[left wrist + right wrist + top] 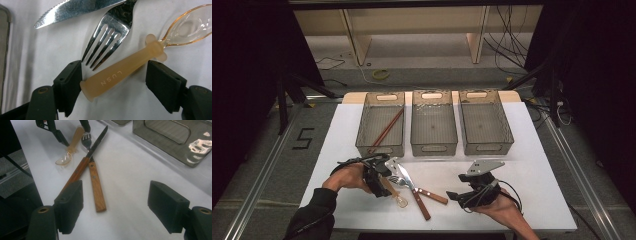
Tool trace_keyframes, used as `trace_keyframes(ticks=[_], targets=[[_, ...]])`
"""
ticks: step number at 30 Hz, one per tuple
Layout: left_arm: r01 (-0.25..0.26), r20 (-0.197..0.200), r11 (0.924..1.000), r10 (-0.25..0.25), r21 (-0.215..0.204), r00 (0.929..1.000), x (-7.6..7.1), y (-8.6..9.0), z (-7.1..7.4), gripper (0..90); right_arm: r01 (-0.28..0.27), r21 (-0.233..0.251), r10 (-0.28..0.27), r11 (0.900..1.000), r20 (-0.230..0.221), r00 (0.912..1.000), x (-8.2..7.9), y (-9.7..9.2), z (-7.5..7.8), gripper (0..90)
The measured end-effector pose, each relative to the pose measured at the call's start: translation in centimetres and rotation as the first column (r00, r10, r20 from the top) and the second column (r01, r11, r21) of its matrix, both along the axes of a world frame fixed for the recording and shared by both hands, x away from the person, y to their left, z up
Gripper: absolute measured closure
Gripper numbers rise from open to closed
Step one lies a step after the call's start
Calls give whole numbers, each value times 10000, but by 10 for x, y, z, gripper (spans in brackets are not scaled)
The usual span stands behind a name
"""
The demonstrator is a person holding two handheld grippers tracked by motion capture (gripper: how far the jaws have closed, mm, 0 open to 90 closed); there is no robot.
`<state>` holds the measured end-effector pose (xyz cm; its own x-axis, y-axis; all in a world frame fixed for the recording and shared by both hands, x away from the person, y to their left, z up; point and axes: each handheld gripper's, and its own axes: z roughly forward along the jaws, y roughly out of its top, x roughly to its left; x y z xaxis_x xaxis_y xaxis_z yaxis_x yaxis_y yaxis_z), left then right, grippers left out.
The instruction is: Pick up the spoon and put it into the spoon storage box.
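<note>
Left tool (113, 77) open astride spoon (120, 72), one pad touching, fork (112, 35) tines beside handle lettering.

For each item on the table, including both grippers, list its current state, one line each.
Left gripper: open, jaws astride the spoon handle.
Right gripper: open, empty.
Spoon: lying flat.
Fork: lying flat.
Knife: lying across the fork.
Left bin: holds chopsticks.
Middle bin: empty.
Right bin: empty.

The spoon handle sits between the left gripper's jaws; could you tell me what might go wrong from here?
1. The spoon lies slanted across the left gripper, one pad at its end, so it may pivot or slip.
2. The fork tines lie close to that pad and could be nudged or pinched.
</note>
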<state>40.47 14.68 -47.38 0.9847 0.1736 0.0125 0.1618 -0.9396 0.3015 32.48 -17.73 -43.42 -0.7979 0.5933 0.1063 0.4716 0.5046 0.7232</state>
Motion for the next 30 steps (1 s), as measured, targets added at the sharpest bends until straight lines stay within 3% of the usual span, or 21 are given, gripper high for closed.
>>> trace_keyframes(ticks=[15, 27, 30], targets=[[8, 49, 9989, -10, 461, 10000, -13, 6, 5, 509, 38, -4, -38, 10000, 29, 10000, -1, -1, 1, 297], [779, 111, 9962, -783, 391, 9969, -18, 10, 5, 650, -1, -91, 0, 10000, -12, 10000, -1, 1, 0, 299], [1013, 317, 9939, -1027, 438, 9942, -20, 12, 6, 685, -8, -94, 8, 10000, -11, 10000, -1, 1, 0, 300]])
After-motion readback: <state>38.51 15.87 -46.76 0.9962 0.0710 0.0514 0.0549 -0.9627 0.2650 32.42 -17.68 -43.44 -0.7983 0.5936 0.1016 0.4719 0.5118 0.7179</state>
